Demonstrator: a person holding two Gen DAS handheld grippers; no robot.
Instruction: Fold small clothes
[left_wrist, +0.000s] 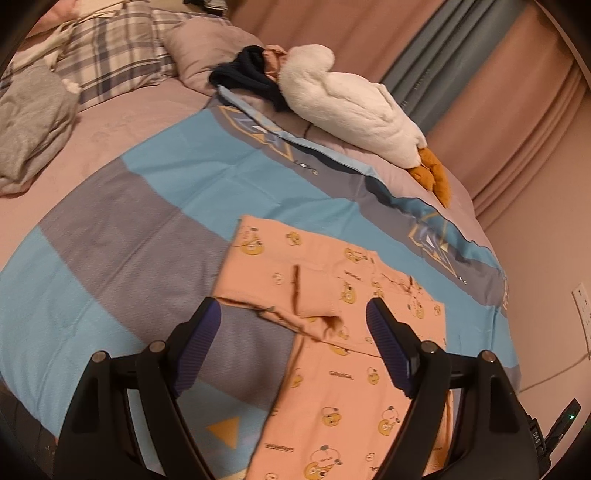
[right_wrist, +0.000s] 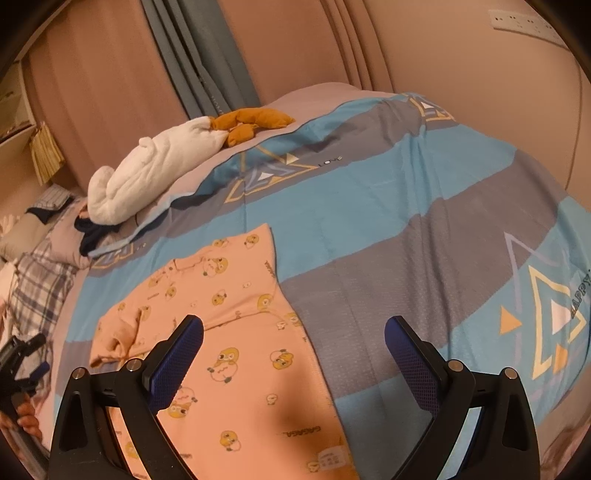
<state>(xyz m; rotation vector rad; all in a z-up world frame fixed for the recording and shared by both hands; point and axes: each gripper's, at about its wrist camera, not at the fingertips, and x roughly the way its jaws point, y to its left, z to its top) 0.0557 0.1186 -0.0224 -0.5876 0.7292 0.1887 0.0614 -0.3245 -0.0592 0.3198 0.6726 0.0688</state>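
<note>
The garment (left_wrist: 354, 373) is a small peach piece of clothing printed with yellow cartoon figures. It lies flat on the bed (left_wrist: 122, 229), on the blue-and-grey striped cover, directly ahead of and below both claws.

**State of the claws**
- Left claw (left_wrist: 293, 343): jaws spread wide, nothing between the pads. The garment lies beneath the gap and the right-hand finger; no pad presses on it.
- Right claw (right_wrist: 293, 358): jaws spread wide, nothing held. The garment's long edge runs under the gap, with bare cover beneath the finger on the far side from the garment.

**Progress**
- One fold appears to be done. In the left wrist view a sleeve or side panel (left_wrist: 314, 291) lies doubled over onto the body of the garment, just ahead of the left claw; its dark seam edges show on top.
- In the right wrist view the same region appears as a slightly bunched patch at the garment's left side, beyond the left-hand finger. The fold is therefore laid but not smoothed.
- The side nearest the right claw lies in a single layer, apparently unfolded.

**Remaining, as judged**
- Fold the opposite side inward.
- Fold the garment across its length to a compact packet.

**Other items**
A white plush toy (left_wrist: 351, 107) and dark clothing (left_wrist: 251, 77) lie well beyond the claws, apart from the garment.
</note>
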